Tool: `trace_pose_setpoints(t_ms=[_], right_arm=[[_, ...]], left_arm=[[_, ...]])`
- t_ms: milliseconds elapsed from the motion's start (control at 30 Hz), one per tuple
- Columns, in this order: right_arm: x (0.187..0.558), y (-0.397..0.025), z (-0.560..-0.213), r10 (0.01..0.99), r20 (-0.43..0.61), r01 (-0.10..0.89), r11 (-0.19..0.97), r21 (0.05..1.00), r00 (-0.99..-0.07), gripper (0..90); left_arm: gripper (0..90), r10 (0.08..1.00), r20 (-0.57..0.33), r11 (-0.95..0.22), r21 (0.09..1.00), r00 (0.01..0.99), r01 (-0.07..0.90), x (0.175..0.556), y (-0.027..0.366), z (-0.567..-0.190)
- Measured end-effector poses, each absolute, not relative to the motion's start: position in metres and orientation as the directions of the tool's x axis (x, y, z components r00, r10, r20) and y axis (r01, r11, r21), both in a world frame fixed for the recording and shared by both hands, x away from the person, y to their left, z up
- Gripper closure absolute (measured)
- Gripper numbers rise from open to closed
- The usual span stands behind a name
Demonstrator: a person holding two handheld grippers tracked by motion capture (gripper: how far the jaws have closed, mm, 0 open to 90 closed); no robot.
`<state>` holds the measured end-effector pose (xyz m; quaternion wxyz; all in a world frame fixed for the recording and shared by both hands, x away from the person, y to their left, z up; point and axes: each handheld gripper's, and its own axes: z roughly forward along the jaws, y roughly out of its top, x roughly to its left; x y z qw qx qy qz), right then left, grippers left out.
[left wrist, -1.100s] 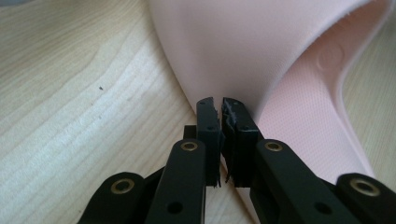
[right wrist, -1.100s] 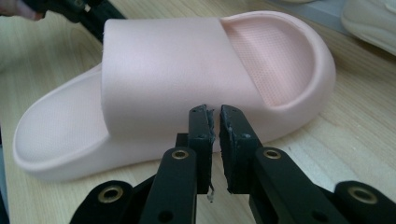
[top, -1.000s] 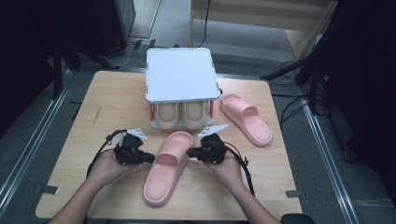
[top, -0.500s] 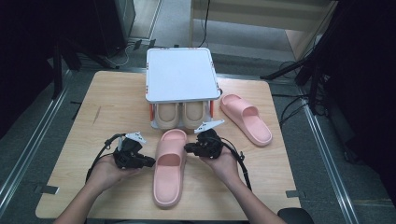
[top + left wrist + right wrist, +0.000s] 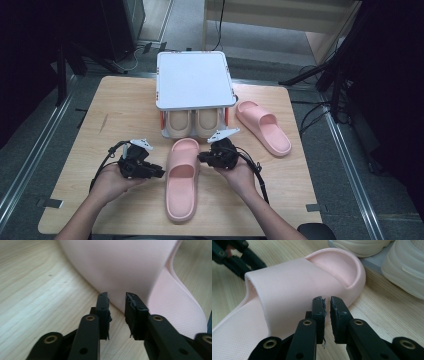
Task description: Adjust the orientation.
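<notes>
Soft pink foam slide slipper (image 5: 182,178), wide strap, dimpled footbed, lies lower centre of the high view, toe toward the white two-tier shoe rack (image 5: 194,80). Left gripper (image 5: 159,173) and right gripper (image 5: 201,158) flank its strap, jaws slightly apart, holding nothing. Best nudged evenly from both sides, toe kept square to the rack.

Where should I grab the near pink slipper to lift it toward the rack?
Grip the pink slipper by the side edges of its strap band, one gripper per side: left gripper and right gripper already flank it. The band stands raised, giving the narrow jaws an edge to pinch.
</notes>
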<state>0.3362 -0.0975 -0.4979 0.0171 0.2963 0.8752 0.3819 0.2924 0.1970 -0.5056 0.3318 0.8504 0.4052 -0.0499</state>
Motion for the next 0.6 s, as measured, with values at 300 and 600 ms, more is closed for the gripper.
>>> trace_pose_setpoints(t_ms=[300,600], right_arm=[[0.336,-0.114,-0.491,0.545,0.221,0.518,0.482,0.707,-0.809,75.0],[0.334,-0.144,-0.486,0.596,0.229,0.545,0.427,0.721,-0.77,72.6]], left_arm=[[60.9,0.666,-0.372,-0.398,0.557,0.647,0.729,0.304,0.21,-0.494],[56.1,0.645,-0.389,-0.414,0.546,0.658,0.728,0.32,0.206,-0.492]])
